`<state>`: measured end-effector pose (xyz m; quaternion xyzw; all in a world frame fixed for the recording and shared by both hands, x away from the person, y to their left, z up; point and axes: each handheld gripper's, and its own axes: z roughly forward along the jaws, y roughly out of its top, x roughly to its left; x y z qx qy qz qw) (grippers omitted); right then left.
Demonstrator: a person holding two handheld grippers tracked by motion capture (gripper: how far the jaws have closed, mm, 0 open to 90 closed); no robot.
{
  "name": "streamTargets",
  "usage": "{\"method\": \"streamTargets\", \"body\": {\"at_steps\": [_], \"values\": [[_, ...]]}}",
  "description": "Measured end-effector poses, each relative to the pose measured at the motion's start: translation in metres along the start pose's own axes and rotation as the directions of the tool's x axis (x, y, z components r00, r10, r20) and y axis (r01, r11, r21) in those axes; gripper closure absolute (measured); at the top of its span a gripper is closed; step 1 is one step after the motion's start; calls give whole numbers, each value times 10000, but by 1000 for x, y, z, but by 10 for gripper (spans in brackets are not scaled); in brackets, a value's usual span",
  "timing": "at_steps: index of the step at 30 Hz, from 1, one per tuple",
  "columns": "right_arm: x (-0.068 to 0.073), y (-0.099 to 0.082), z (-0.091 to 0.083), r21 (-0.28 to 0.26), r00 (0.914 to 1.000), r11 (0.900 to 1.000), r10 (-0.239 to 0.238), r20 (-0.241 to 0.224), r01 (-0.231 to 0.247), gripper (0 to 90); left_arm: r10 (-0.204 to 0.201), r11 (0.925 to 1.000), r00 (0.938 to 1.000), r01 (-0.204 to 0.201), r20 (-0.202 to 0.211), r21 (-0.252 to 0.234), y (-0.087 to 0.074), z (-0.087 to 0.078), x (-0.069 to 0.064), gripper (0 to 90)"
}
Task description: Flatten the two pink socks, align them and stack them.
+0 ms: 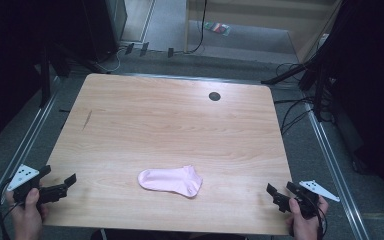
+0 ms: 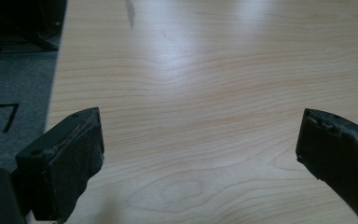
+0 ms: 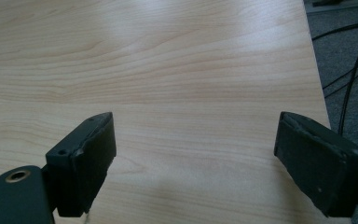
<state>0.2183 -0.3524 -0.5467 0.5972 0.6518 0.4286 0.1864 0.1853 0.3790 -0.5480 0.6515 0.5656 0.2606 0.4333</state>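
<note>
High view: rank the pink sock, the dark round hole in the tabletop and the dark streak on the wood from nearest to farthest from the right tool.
From the right tool, at the table's near right corner:
1. Pink sock, lying flat near the front edge, to that tool's left.
2. Dark round hole, toward the far edge, right of centre.
3. Dark streak, on the table's far left side.

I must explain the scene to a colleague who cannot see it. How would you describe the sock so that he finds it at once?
Look at the wooden table. Near its front edge, midway between the left gripper and right gripper, lies the pale pink sock, flat, the only soft thing there.
</note>
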Motion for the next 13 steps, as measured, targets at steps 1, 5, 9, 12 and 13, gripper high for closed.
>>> {"method": "streamTargets", "body": {"at_steps": [1,5,9,12,13], "values": [[-1,-1,-1,1,10000,10000,9,-6,-9,129,-161,9998,9998,161,79,-74,0,-1,3,14],[-2,-1,-2,-19,9999,9999,128,-76,-128,130,-244,9997,9995,244,187,-14,-1,1,3,14],[-1,-2,0,64,9999,9999,157,-62,-157,132,12,9999,9999,-14,139,150,-2,6,-1,14],[-1,-2,-2,-120,9999,9998,149,11,-149,137,-10,9997,9999,7,122,258,0,9,0,14],[-1,-2,-2,-120,9999,9998,149,11,-149,137,-10,9997,9999,7,122,258,0,9,0,14]]}}
